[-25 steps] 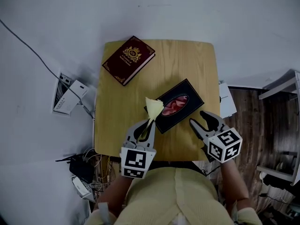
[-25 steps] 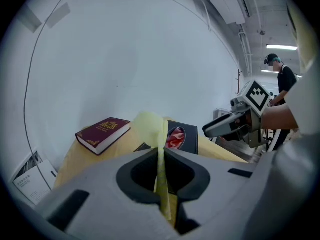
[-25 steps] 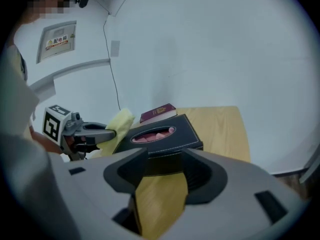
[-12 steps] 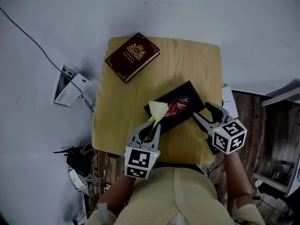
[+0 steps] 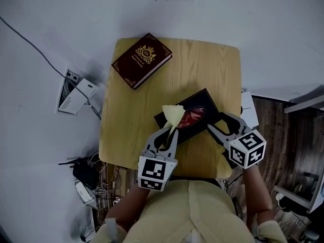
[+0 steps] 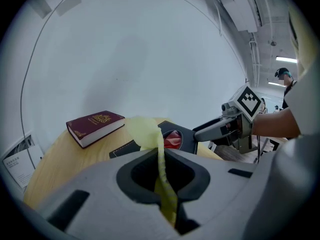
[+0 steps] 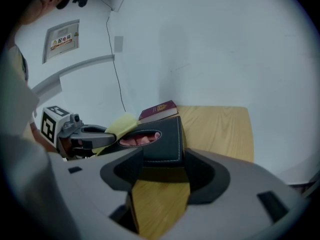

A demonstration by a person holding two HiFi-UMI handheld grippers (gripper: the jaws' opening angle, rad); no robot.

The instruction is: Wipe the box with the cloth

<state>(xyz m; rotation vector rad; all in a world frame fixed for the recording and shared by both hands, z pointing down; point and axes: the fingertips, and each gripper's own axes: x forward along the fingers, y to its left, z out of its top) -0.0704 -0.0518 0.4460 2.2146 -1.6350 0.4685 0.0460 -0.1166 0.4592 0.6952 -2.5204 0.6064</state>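
A black tissue box (image 5: 205, 101) with a red oval opening lies slanted on the wooden table (image 5: 202, 65). My left gripper (image 5: 167, 130) is shut on a yellow cloth (image 5: 172, 114), whose free end stands up against the box's near left corner. In the left gripper view the cloth (image 6: 145, 129) runs up between the jaws in front of the box (image 6: 182, 131). My right gripper (image 5: 218, 122) has just been opening its jaws. They now straddle the box's right end (image 7: 162, 139) at full width, and I see no squeeze on it.
A dark red book (image 5: 142, 59) lies at the table's far left corner. White adapters and cables (image 5: 76, 97) sit on the floor to the left. White paper (image 5: 248, 110) lies beside the table's right edge. The person's torso is at the near edge.
The right gripper moved in from the near right, and its jaws now stand around the box's right end. The left gripper shifted slightly right with the cloth.
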